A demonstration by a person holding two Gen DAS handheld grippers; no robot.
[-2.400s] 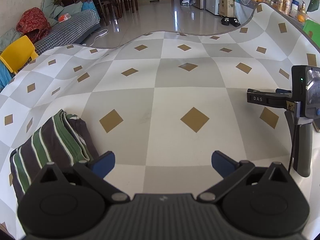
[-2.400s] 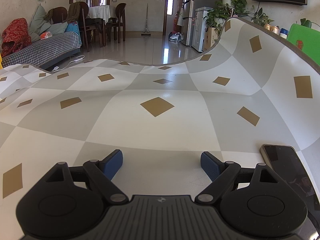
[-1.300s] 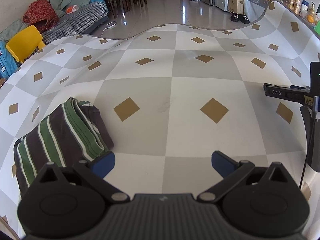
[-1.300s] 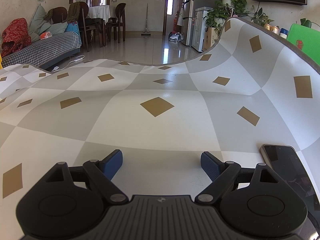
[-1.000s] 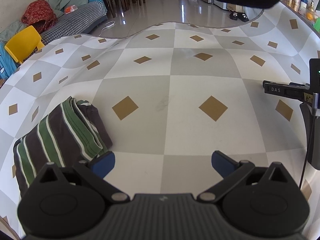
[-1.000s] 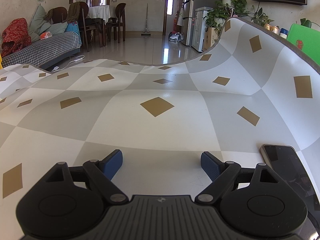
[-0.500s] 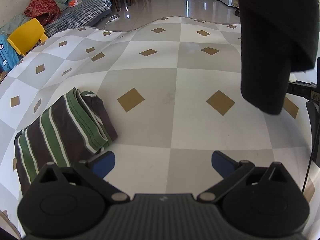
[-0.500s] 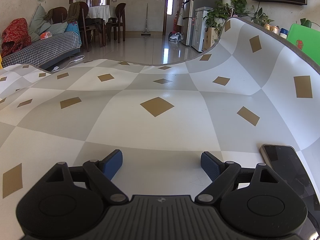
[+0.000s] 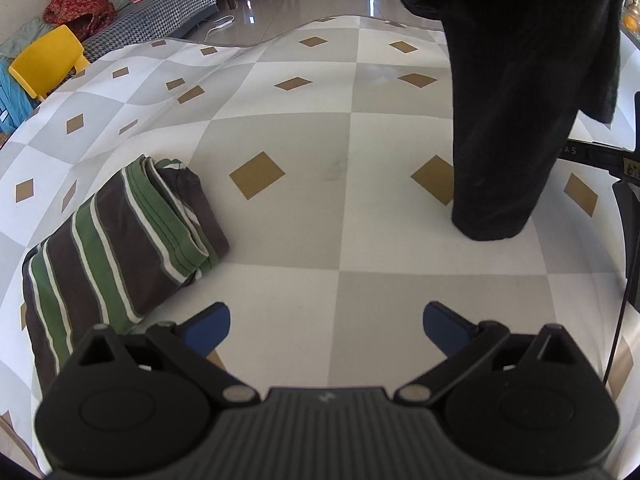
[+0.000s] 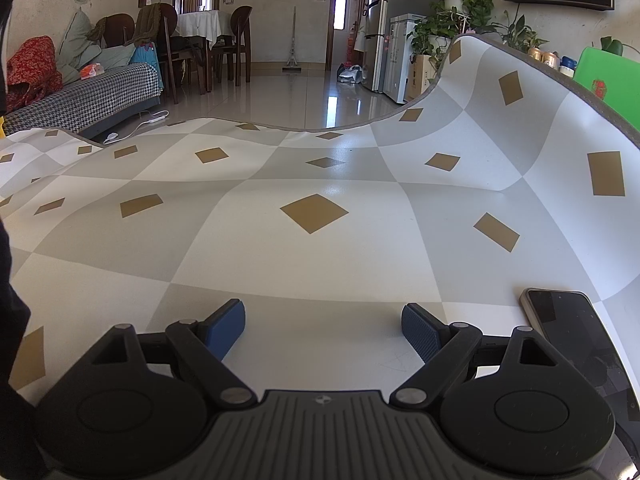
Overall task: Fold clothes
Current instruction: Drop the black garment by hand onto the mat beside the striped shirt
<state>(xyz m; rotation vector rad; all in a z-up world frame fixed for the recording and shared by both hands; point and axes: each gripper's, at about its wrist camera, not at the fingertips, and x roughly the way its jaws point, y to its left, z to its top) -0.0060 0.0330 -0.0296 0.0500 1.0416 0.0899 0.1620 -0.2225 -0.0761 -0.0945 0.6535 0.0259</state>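
Observation:
A folded green, brown and white striped garment [image 9: 116, 236] lies on the checked table cover [image 9: 320, 140], at the left in the left wrist view. My left gripper [image 9: 326, 326] is open and empty, just right of the garment's near edge. A black garment [image 9: 512, 100] hangs down from above at the right, its lower end touching the table. Its dark edge also shows at the far left of the right wrist view [image 10: 10, 312]. My right gripper [image 10: 323, 328] is open and empty, resting low over the table. It also shows at the right edge of the left wrist view [image 9: 600, 156].
A dark phone [image 10: 576, 340] lies on the table just right of my right gripper. A yellow chair [image 9: 48, 60] and a houndstooth sofa [image 9: 160, 12] stand beyond the table's far left edge. The cover curls up at the right [image 10: 560, 128].
The black garment has come down from above into the left wrist view and now reaches the table. My left gripper has tilted slightly toward the striped garment. The right gripper has not moved.

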